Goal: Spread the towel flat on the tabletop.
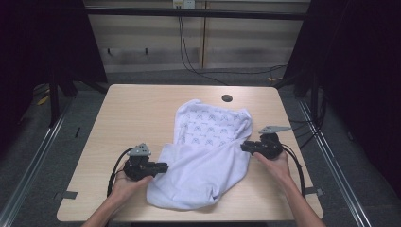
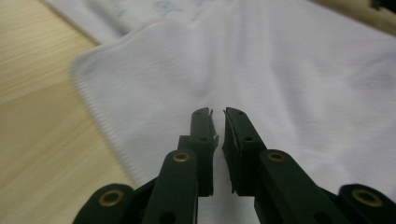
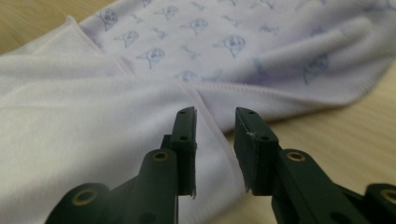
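White cloth [image 1: 203, 165], plain on the near fold and printed with small blue motifs on the far part, is spread at the centre of a pale wooden table [image 1: 132, 109]. At eight o'clock, the left gripper [image 1: 158, 167] is held at the cloth's left edge; its jaws are nearly closed, a thin slit between them, and nothing appears to be pinched, though this is hard to judge. At three o'clock, the right gripper [image 1: 246, 146] is held at the right hem with jaws clearly parted, gripping nothing. A single layer could be missed or two layers caught together, since the folded edges overlap.
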Motion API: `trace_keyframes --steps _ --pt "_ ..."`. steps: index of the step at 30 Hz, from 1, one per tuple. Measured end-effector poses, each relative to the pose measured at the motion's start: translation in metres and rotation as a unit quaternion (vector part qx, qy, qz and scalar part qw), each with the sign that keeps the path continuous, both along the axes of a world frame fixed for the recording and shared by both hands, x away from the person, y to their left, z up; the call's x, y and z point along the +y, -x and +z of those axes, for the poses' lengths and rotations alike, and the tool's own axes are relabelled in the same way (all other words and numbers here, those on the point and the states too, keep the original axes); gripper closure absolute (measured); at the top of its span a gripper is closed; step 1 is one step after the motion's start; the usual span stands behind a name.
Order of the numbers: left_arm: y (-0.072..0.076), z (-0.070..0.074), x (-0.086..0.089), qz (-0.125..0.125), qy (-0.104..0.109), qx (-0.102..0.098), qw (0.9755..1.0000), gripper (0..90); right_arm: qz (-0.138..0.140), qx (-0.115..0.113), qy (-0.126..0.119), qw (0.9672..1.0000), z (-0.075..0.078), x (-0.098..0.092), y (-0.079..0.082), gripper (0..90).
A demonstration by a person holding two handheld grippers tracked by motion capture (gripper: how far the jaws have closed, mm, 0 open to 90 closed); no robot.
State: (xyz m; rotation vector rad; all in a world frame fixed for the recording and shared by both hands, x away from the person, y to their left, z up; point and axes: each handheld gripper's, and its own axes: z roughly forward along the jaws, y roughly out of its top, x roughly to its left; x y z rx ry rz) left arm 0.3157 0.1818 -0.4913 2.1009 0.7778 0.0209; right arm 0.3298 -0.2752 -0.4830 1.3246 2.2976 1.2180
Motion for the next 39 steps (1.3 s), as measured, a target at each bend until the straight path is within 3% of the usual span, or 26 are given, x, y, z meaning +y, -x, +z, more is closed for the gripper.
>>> trace_keyframes --steps 1,5,6,10,13,15,17,20,21,24,25,26,27,28,29,30,32,34,39 --pt "0.0 0.0 0.0 0.0 0.0 0.0 1.0 81.9 0.0 0.0 0.0 1.0 0.0 0.0 0.0 68.3" --pt "-0.004 -0.01 -0.001 -0.001 -0.037 0.005 0.9993 79.7 -0.003 0.006 0.005 1.0 -0.006 -0.016 0.012 66.6" --pt "-0.002 -0.01 -0.002 -0.003 -0.039 0.0 0.9992 81.8 -0.005 0.01 0.005 0.9999 -0.008 -0.017 0.013 66.3" --pt "0.01 -0.008 -0.003 -0.02 -0.05 0.01 0.9985 85.6 0.007 0.021 0.01 0.9997 -0.016 -0.015 0.014 65.0" --pt "0.022 -0.006 -0.004 -0.033 -0.049 0.023 0.998 83.9 0.022 0.024 0.02 0.9993 -0.019 -0.003 0.012 62.4" --pt "0.023 -0.005 -0.003 -0.037 -0.05 0.022 0.9978 82.2 0.025 0.024 0.025 0.9991 -0.02 0.0 0.012 61.7" --pt "0.022 -0.002 0.001 -0.031 -0.038 0.014 0.9987 79.9 0.027 0.015 0.037 0.9988 -0.021 0.005 0.011 59.0" --pt "-0.001 0.003 0.015 0.019 -0.014 -0.003 0.9997 74.9 0.021 0.006 0.041 0.9989 -0.022 0.008 0.008 56.1" --pt "-0.001 0.003 0.015 0.019 -0.014 -0.003 0.9997 73.1 0.021 0.006 0.041 0.9989 -0.022 0.008 0.008 56.1" --pt "-0.025 0.003 0.019 0.054 -0.007 -0.008 0.9985 69.7 0.022 0.0 0.045 0.9987 -0.023 0.011 0.006 57.5" --pt "-0.03 0.001 0.02 0.058 -0.004 -0.008 0.9983 67.7 0.024 -0.003 0.048 0.9986 -0.023 0.013 0.007 60.7" --pt "-0.036 -0.001 0.019 0.062 -0.017 0.001 0.9979 64.0 0.028 -0.001 0.048 0.9984 -0.023 0.015 0.007 72.5" --pt "-0.041 -0.004 0.019 0.068 -0.024 0.0 0.9974 64.0 0.028 -0.001 0.048 0.9984 -0.023 0.015 0.007 72.5" --pt "-0.044 -0.006 0.02 0.079 -0.023 -0.008 0.9966 63.6 0.028 0.004 0.049 0.9984 -0.022 0.015 0.008 78.5" --pt "-0.048 -0.01 0.02 0.084 -0.019 -0.003 0.9962 61.8 0.031 0.006 0.047 0.9984 -0.022 0.015 0.008 82.9" --pt "-0.052 -0.012 0.019 0.082 -0.033 0.0 0.996 58.7 0.03 0.015 0.04 0.9986 -0.021 0.013 0.008 85.2" --pt "-0.054 -0.012 0.019 0.082 -0.036 -0.002 0.996 56.1 0.032 0.017 0.032 0.9989 -0.021 0.012 0.008 85.5" --pt "-0.059 -0.012 0.018 0.083 -0.019 0.001 0.9964 54.6 0.026 0.019 0.012 0.9994 -0.018 0.007 0.007 85.8" --pt "-0.055 -0.013 0.007 0.061 -0.037 -0.012 0.9974 61.6 0.019 0.014 -0.013 0.9996 -0.012 0.0 0.009 85.8"
